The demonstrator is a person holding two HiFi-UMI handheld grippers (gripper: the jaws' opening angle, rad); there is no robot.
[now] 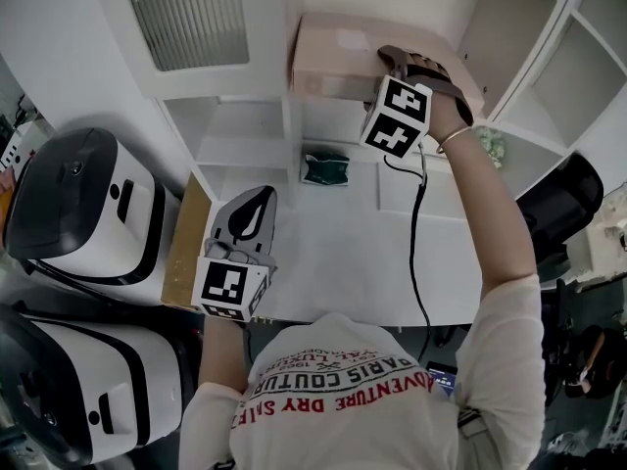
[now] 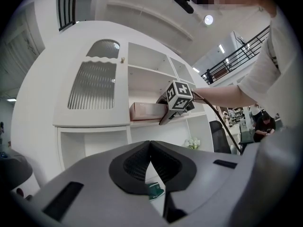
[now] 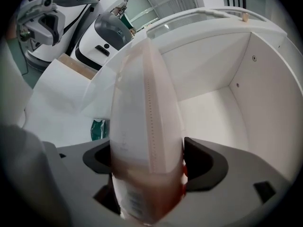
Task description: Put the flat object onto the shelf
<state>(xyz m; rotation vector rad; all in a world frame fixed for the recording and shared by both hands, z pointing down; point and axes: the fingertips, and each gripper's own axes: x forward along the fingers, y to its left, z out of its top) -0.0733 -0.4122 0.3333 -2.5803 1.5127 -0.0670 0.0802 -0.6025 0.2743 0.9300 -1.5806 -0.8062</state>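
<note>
Flat pale cardboard box (image 1: pixel 333 62), one only, lying flat on a shelf of the white shelf unit (image 1: pixel 127 27), above the white counter (image 1: pixel 333 262).

Far left, beside the unit: two large white-and-black machines, one (image 1: pixel 88 213) farther off, one (image 1: pixel 78 390) nearer the person.

Next along: left gripper (image 1: pixel 257 204), held level over the counter's left part, jaws closed tip to tip with nothing between them.

Behind it, in the unit's upper left: one ribbed glass door (image 1: pixel 191 13).

Centre, in the open niche under the box's shelf: one small green packet (image 1: pixel 325 167), alone there.

Right of centre: right gripper (image 1: pixel 392 67), reaching up to the shelf in a gloved hand, a black cable (image 1: pixel 416 223) hanging from it. Jaws spread wide, one on either side of the box's near end, the pads just beside its faces rather than pressing. No other item seen in that compartment.

Further right, in a lower side compartment: one small bunch of white flowers (image 1: pixel 493 145).

Far right, beside the unit: one black chair (image 1: pixel 563 199).
</note>
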